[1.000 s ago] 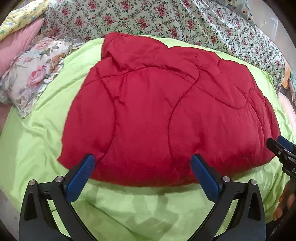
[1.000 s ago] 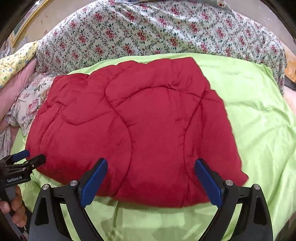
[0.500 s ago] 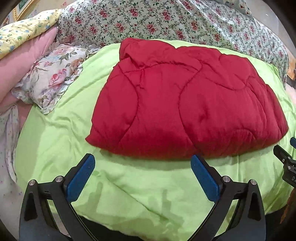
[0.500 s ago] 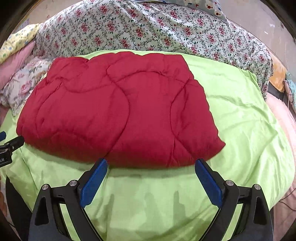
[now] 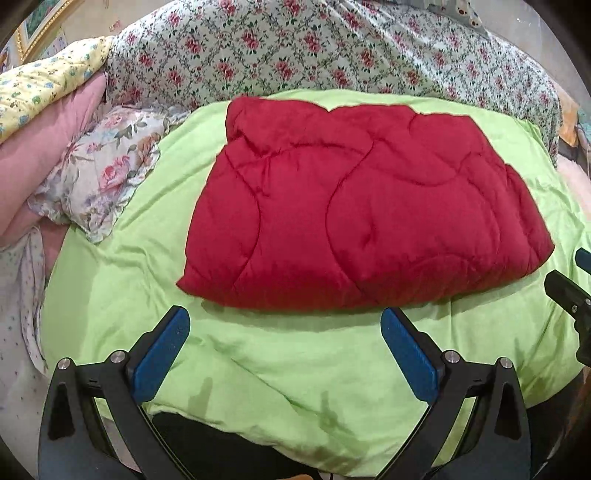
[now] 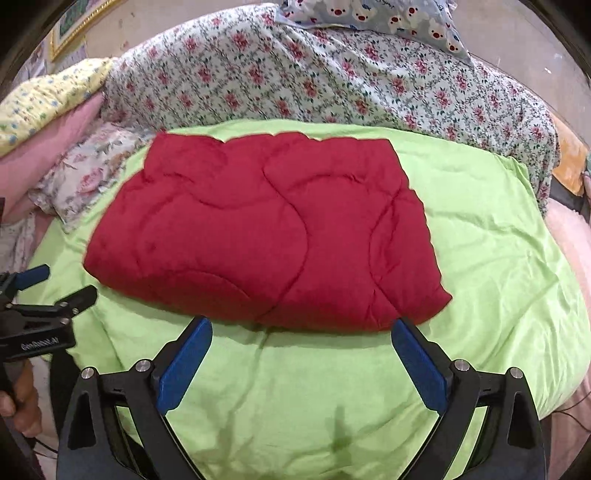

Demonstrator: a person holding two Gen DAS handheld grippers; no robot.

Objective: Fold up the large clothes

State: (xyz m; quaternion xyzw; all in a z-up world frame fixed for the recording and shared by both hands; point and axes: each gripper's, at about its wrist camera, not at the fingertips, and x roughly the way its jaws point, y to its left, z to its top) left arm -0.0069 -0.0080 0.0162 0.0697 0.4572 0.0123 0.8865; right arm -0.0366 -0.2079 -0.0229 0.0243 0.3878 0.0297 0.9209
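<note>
A red quilted comforter (image 5: 362, 206) lies folded into a thick rectangle on the lime green bedcover (image 5: 258, 369); it also shows in the right wrist view (image 6: 266, 236). My left gripper (image 5: 284, 350) is open and empty, held back from the comforter's near edge over bare green cover. My right gripper (image 6: 301, 362) is open and empty, its blue pads just short of the near edge. Each gripper shows in the other's view: the right one (image 5: 570, 284) at the right edge, the left one (image 6: 55, 288) at the left edge, open.
A floral duvet (image 6: 314, 74) is heaped behind the comforter. A floral pillow (image 5: 99, 170), a pink pillow (image 5: 44, 147) and a yellow flowered quilt (image 5: 40, 85) sit at the left. A bear-print pillow (image 6: 388, 18) lies at the back. The bed's front edge (image 5: 221, 428) is near.
Both grippers have pulled back and up from the comforter, which now lies free, smaller in view, with green cover between it and the fingers. Both stay open.
</note>
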